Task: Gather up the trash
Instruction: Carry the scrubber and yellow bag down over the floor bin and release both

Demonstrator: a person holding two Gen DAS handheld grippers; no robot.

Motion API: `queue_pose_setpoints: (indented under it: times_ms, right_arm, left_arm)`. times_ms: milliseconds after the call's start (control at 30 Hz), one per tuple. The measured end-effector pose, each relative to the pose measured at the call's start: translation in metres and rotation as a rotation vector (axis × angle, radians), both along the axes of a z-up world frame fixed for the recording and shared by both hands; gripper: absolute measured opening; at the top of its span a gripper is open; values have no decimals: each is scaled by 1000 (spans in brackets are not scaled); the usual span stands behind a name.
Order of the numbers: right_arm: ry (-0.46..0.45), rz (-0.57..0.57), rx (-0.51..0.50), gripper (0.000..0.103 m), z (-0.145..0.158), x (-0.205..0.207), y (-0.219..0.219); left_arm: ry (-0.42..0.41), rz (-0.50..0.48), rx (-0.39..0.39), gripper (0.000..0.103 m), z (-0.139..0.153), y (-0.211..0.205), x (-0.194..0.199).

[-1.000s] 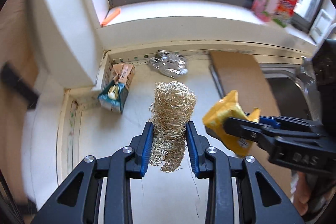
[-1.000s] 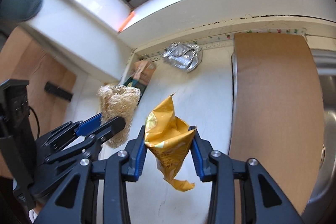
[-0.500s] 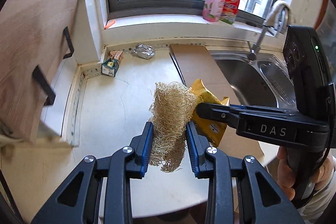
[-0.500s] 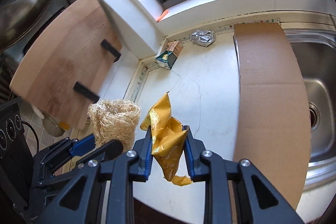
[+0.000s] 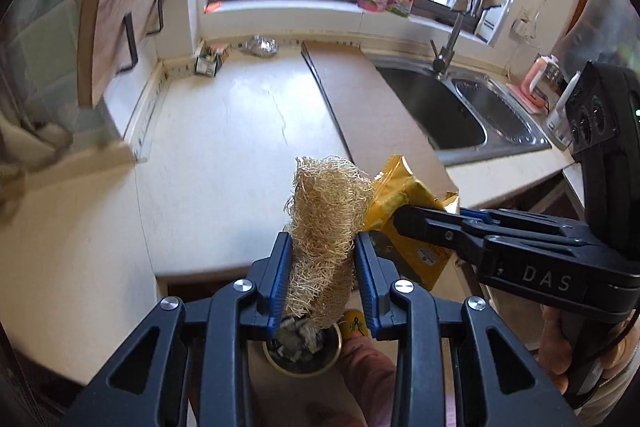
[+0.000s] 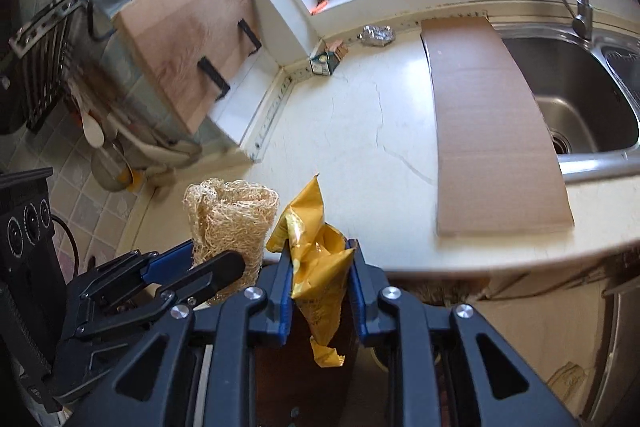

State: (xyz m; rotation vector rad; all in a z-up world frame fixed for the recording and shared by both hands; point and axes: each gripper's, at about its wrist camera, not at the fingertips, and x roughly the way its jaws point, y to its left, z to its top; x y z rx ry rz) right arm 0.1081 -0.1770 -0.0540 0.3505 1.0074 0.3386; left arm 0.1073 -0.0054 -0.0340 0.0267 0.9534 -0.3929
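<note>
My left gripper (image 5: 320,269) is clenched on the loofah (image 5: 326,223), my right gripper (image 6: 318,293) on the yellow bag (image 6: 316,259); both hang past the counter (image 5: 224,147) edge. The loofah looks light, springy and rough, so a grip at its middle should hold. The bag looks thin, slippery and crumpled, so I pinch its bunched part. Below, the bin (image 5: 302,351) is mostly hidden by my fingers. A foil ball (image 6: 376,35) and a carton (image 6: 326,61) wait by the wall.
</note>
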Motion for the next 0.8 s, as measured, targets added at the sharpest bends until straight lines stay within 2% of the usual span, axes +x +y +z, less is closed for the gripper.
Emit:
queue_pose_setpoints:
  times_ms: [167,333,400,500,633,800]
  right_arm:
    - [89,9,-33,23,-30,-27,1]
    - [193,23,-62,23,-75,-37,4]
    - [233,37,-73,23,-100,-37,6]
    - [281,51,-92,23,-137,-36,9]
    - [347,59,-111,23,-204,-30,13]
    - [407,81,-128,25,-286,-21,16]
  left_arm:
    - [112,21,-30,29,-44,9,-24]
    - [216,54,-53,29,-95,14,-33]
    - [248,67,-61,30,-116,16,-35]
    - [312,101,-66,30,-165,18,-34]
    - [402,157,-85,30,-236,22,-35]
    - [462,205,-108,30,-314,23,-33]
